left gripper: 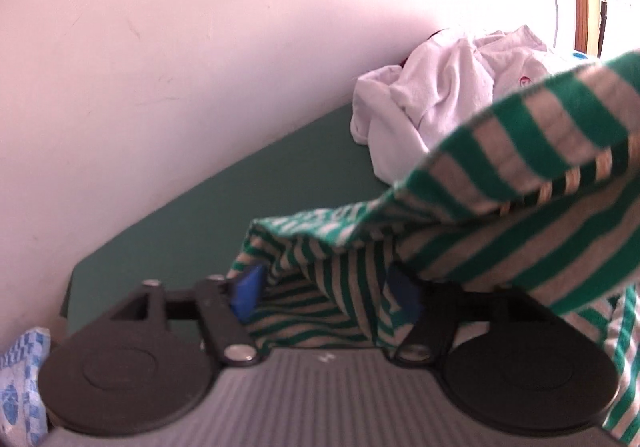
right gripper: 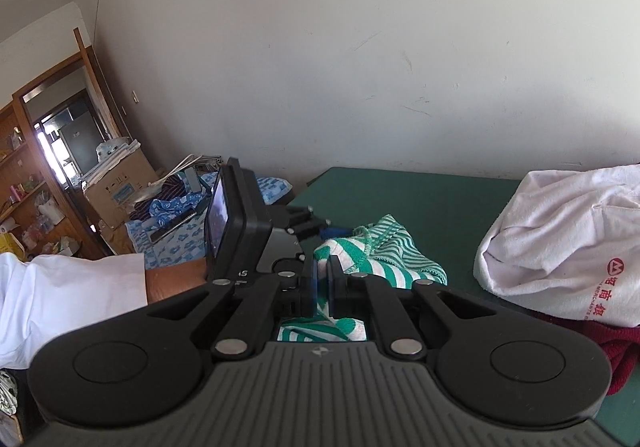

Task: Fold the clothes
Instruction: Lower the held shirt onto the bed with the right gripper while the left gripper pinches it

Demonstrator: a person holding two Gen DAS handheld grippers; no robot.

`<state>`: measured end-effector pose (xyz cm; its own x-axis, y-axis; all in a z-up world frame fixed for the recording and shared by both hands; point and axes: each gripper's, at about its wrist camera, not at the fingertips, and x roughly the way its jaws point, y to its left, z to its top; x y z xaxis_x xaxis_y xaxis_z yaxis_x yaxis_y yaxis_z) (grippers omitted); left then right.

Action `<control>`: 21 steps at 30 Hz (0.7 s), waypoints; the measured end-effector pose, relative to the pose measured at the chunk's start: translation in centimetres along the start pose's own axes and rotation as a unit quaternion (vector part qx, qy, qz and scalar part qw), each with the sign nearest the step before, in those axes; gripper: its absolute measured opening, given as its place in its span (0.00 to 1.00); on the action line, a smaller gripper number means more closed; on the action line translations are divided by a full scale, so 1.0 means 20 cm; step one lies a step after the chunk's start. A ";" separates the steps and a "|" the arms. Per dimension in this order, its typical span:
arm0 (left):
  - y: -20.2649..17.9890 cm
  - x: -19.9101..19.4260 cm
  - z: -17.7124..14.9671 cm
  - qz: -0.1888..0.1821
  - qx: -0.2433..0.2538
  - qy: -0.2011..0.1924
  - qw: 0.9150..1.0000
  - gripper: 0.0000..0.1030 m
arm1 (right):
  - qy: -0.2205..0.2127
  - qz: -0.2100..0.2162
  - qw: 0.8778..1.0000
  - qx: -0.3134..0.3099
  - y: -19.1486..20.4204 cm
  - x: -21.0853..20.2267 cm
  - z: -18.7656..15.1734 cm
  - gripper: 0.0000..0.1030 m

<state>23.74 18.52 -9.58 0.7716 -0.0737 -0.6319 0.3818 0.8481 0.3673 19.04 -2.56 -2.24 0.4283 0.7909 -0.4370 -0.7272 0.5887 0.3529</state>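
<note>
Striped garment (right gripper: 384,251): green and white, lying bunched on the green table (right gripper: 420,199), part of it hanging lifted across the left wrist view.
Right gripper (right gripper: 321,287): its 2 jaws are pressing together on a fold of the striped garment, just above the table.
Left gripper (left gripper: 326,293): its 2 blue-padded jaws are standing apart, with striped cloth lying between them, not pinched.
White clothes (right gripper: 560,243): sitting in a heap near the wall, beside the striped garment, over a dark red cloth (right gripper: 580,335).
Sleeve (right gripper: 60,287): white, reaching behind the left gripper.
</note>
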 end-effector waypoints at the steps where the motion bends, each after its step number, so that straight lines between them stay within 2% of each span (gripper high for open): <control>1: -0.01 0.00 0.01 0.007 0.009 -0.002 1.000 0.95 | 0.000 0.000 1.000 0.000 0.00 0.00 0.00 0.05; 2: -0.02 0.01 0.01 0.013 0.017 -0.004 1.000 0.99 | 0.000 -0.001 1.000 0.000 0.00 0.00 -0.01 0.05; 6: -0.06 0.03 0.04 0.039 0.051 -0.013 0.998 0.99 | -0.001 0.004 1.000 0.005 0.00 -0.03 -0.04 0.05; 10: -0.07 0.08 0.06 0.019 0.058 -0.018 0.998 0.96 | 0.001 0.012 1.000 0.008 0.00 -0.04 -0.08 0.05; 11: -0.08 0.09 0.06 0.009 0.059 -0.021 0.998 0.90 | 0.002 0.013 1.000 0.007 0.00 -0.05 -0.09 0.05; 13: -0.09 0.09 0.07 -0.005 0.056 -0.015 0.998 0.65 | 0.002 0.010 1.000 0.009 0.00 -0.05 -0.10 0.05; 14: -0.10 0.09 0.07 -0.012 0.054 -0.011 0.998 0.40 | -0.001 0.006 1.000 0.011 -0.01 -0.06 -0.10 0.05; 15: -0.10 0.07 0.07 -0.013 0.050 -0.011 0.999 0.24 | -0.004 0.000 1.000 0.012 -0.02 -0.06 -0.10 0.05; 18: -0.07 -0.04 0.10 -0.013 0.023 -0.032 0.999 0.15 | -0.031 -0.021 0.999 0.034 -0.07 -0.11 -0.06 0.05; 21: 0.07 -0.14 0.15 -0.009 -0.008 -0.072 0.997 0.14 | -0.081 -0.049 0.993 0.074 -0.13 -0.18 -0.01 0.05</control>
<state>23.63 18.25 -5.28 0.8302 -0.1618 -0.5335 0.3883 0.8544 0.3453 19.34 -6.94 -1.78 0.5820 0.7380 -0.3415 -0.5964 0.6729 0.4376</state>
